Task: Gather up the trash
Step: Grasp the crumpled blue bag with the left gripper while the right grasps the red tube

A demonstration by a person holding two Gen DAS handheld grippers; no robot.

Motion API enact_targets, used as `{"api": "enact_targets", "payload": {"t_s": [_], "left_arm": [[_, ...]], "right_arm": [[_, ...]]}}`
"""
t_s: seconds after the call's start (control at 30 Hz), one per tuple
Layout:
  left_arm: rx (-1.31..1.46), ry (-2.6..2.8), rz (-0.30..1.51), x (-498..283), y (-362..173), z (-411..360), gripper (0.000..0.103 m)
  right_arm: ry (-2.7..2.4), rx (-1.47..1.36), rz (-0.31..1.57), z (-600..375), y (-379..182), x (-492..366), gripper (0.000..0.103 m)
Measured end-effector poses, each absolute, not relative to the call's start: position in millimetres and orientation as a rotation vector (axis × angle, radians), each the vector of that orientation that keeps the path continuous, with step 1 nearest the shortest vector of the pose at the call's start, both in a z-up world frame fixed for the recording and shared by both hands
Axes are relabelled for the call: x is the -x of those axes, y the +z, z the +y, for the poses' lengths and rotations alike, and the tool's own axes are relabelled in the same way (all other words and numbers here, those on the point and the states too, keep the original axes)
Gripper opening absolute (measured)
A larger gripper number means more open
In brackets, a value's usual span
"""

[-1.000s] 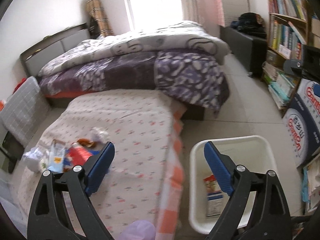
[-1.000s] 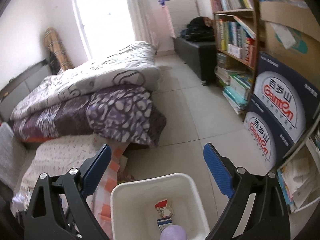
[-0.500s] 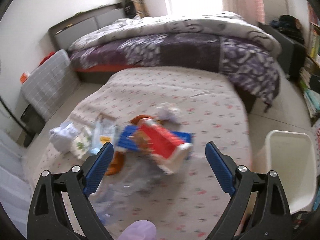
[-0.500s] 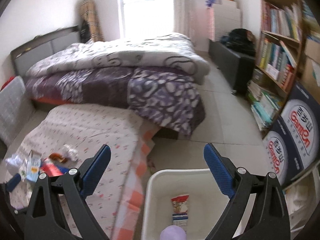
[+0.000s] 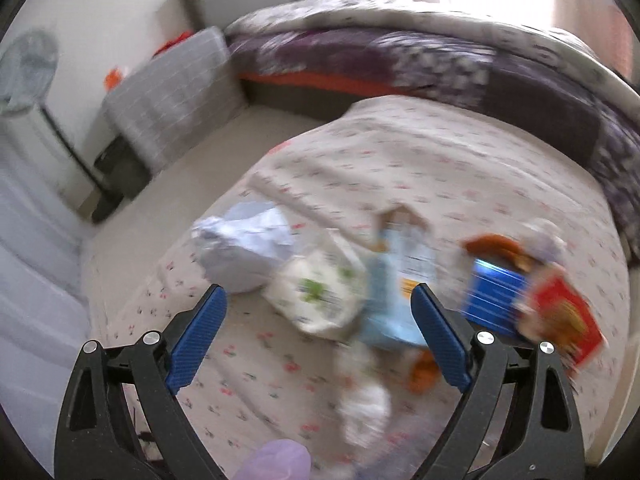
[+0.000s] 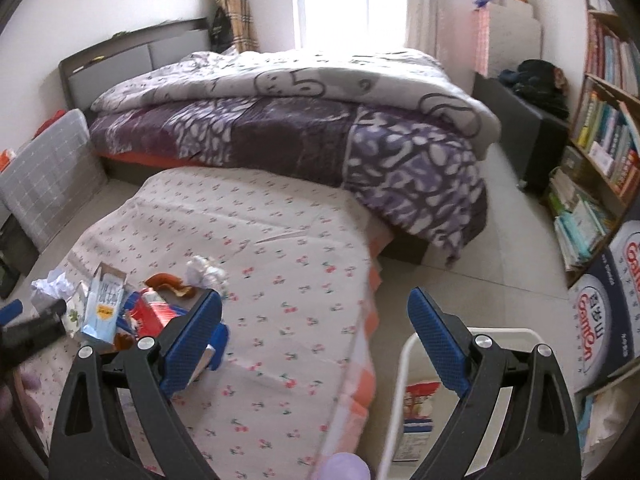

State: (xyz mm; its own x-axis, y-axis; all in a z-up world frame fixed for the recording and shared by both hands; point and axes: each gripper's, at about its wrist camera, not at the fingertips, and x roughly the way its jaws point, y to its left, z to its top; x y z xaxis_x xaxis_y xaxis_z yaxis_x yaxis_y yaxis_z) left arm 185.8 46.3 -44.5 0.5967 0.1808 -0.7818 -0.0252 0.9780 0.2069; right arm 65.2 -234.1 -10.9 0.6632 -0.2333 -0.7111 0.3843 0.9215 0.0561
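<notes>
A pile of trash lies on the cherry-print cloth [image 5: 400, 168]: a crumpled white paper [image 5: 244, 244], a white wrapper with green print [image 5: 316, 296], a light blue carton [image 5: 404, 272], a blue box [image 5: 494, 298] and a red packet [image 5: 560, 320]. My left gripper [image 5: 318, 320] is open and empty, just above the white wrapper. The view is blurred. My right gripper [image 6: 316, 328] is open and empty, over the cloth's right edge beside the white bin [image 6: 404, 364], which holds a snack packet [image 6: 418, 404]. The pile also shows in the right wrist view [image 6: 120, 304].
A bed with a purple patterned quilt [image 6: 304, 128] stands behind the cloth. A grey checked cushion [image 5: 168, 96] and a fan [image 5: 28, 68] are at the left. A bookshelf [image 6: 600, 128] and printed cartons [image 6: 600, 320] line the right wall.
My left gripper has swung left from the bin and moved down close to the trash pile. My right gripper has turned left, so the bin has slid to its lower right.
</notes>
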Motion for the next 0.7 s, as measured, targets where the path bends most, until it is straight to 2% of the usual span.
{"api": "enact_targets", "payload": {"t_s": [0.27, 0.53, 0.7], "left_arm": [[0.009, 0.227, 1.048, -247.8, -71.1, 119.8, 0.091], [0.177, 0.18, 1.125, -285.2, -93.7, 148.3, 0.091], [0.239, 0.165, 1.138, -288.6, -105.8, 155.0, 0.083]], "right_arm": [[-0.185, -0.259, 0.815, -209.4, -30.3, -95.9, 0.091], [0.015, -0.203, 0.88, -174.3, -42.2, -125.6, 0.094], [0.16, -0.093, 0.939, -147.4, -52.3, -136.8, 0.094]]}}
